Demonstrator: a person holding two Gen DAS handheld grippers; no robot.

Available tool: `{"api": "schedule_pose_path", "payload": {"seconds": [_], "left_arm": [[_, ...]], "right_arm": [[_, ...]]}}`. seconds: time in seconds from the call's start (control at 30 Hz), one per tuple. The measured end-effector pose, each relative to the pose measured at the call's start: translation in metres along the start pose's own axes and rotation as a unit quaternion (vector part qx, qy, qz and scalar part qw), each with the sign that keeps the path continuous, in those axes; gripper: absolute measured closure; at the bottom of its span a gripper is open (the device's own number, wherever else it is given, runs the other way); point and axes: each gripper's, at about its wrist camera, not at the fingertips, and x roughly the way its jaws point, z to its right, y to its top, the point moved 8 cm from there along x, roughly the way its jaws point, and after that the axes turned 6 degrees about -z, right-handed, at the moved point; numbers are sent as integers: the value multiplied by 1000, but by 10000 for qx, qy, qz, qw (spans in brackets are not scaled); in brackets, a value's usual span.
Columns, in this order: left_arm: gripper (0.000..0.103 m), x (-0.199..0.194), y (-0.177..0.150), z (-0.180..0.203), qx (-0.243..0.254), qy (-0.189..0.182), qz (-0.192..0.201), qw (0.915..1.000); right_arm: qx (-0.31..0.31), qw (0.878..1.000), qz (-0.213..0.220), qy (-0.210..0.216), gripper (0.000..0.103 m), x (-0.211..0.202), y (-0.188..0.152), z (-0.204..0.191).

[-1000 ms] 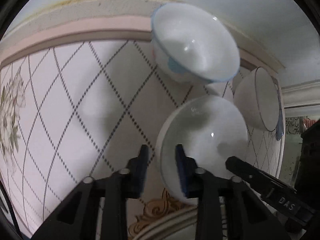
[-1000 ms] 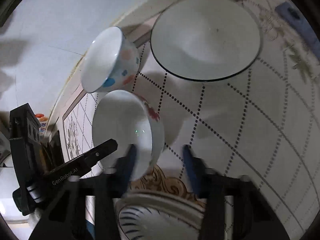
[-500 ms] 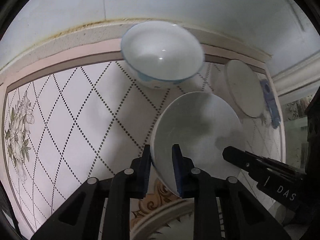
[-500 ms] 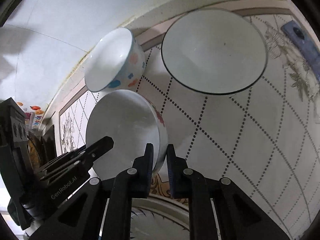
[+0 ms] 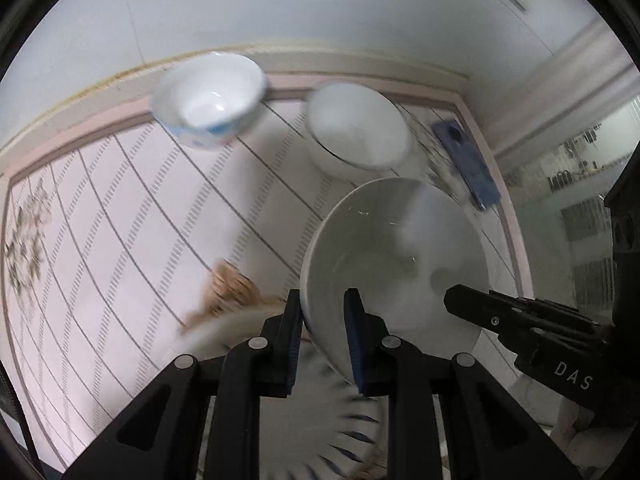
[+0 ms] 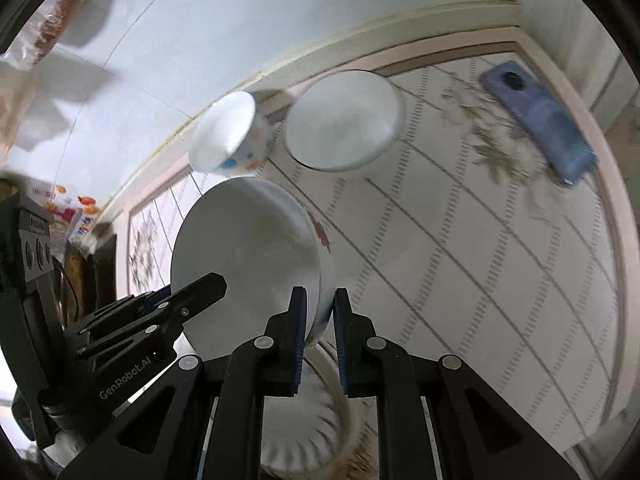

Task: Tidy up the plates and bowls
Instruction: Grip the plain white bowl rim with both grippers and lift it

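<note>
both grippers clamp one white bowl with a red flower (image 6: 248,264) by opposite rim edges: left gripper (image 5: 322,338), right gripper (image 6: 320,334). glazed ceramic, stiff, slick, breakable; thin rim pinches risk slipping. both point steeply down, holding it tilted above the striped plate (image 6: 304,436) on the tablecloth (image 6: 460,260).

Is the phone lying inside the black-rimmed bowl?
No, the phone lies flat on the tablecloth, apart from the black-rimmed bowl.
</note>
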Motion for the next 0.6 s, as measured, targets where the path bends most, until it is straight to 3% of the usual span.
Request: {"api": "schedule_pose_path", "payload": {"seconds": [0.33, 0.6], "left_arm": [[85, 46, -39, 75, 280, 107, -279, 9992], [85, 84, -55, 105, 590, 396, -535, 9960]], "right_arm": [[-32, 9998, -192, -88, 88, -26, -58, 97], [236, 9992, -313, 53, 88, -16, -80, 149]]}}
